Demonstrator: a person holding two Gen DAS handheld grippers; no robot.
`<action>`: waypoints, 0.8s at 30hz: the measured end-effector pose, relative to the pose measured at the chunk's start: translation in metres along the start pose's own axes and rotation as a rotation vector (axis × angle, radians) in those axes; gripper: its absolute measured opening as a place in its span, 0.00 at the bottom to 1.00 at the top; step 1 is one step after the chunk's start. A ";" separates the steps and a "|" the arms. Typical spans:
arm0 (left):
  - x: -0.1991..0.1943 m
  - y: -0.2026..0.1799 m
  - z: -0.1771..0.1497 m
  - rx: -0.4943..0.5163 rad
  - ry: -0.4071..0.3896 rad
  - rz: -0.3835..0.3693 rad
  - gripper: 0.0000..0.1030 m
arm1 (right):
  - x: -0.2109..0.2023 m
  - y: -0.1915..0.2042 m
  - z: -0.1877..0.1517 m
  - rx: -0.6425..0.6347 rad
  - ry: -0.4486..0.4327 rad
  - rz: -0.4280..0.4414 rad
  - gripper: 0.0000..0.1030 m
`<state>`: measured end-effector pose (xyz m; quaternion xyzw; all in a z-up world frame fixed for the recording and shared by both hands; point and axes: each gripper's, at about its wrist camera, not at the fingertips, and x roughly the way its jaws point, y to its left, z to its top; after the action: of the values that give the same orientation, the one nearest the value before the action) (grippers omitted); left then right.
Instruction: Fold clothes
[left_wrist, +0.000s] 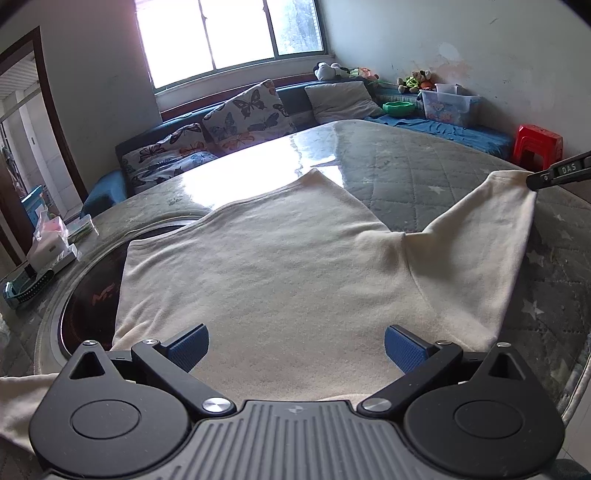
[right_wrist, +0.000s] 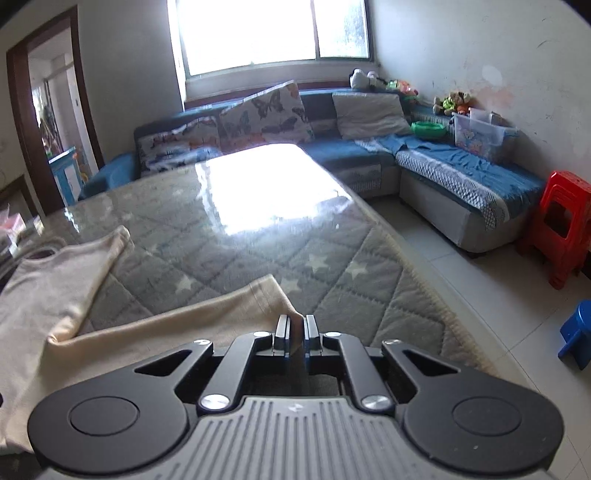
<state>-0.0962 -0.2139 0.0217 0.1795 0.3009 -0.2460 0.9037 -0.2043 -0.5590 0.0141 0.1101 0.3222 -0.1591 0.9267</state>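
Cream shirt (left_wrist: 280, 266) spread flat on quilted table (left_wrist: 424, 173), centre frame | right gripper (right_wrist: 295, 325) pinching sleeve end (right_wrist: 273, 295), likely to fold it inward | left gripper (left_wrist: 295, 347) spread wide, empty, above near hem.

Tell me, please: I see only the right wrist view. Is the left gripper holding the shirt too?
Observer: No. The left gripper is open, its fingers over the shirt body.
Operator: Is anything under the shirt?
Observer: Yes. Its left side covers part of a dark round plate.
Operator: Anything near that plate?
Observer: A white plastic-wrapped pack lies left of it.
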 end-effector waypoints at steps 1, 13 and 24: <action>0.001 -0.001 0.001 -0.003 0.001 -0.001 1.00 | -0.001 -0.001 0.000 0.002 -0.001 0.000 0.06; 0.018 -0.019 0.019 0.001 -0.012 -0.010 1.00 | -0.021 -0.004 0.007 0.030 -0.054 0.051 0.05; 0.028 -0.022 0.019 -0.022 -0.008 -0.010 1.00 | -0.044 -0.003 0.018 0.076 -0.077 0.088 0.04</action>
<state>-0.0800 -0.2498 0.0141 0.1671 0.3010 -0.2478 0.9056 -0.2278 -0.5573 0.0553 0.1532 0.2751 -0.1347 0.9395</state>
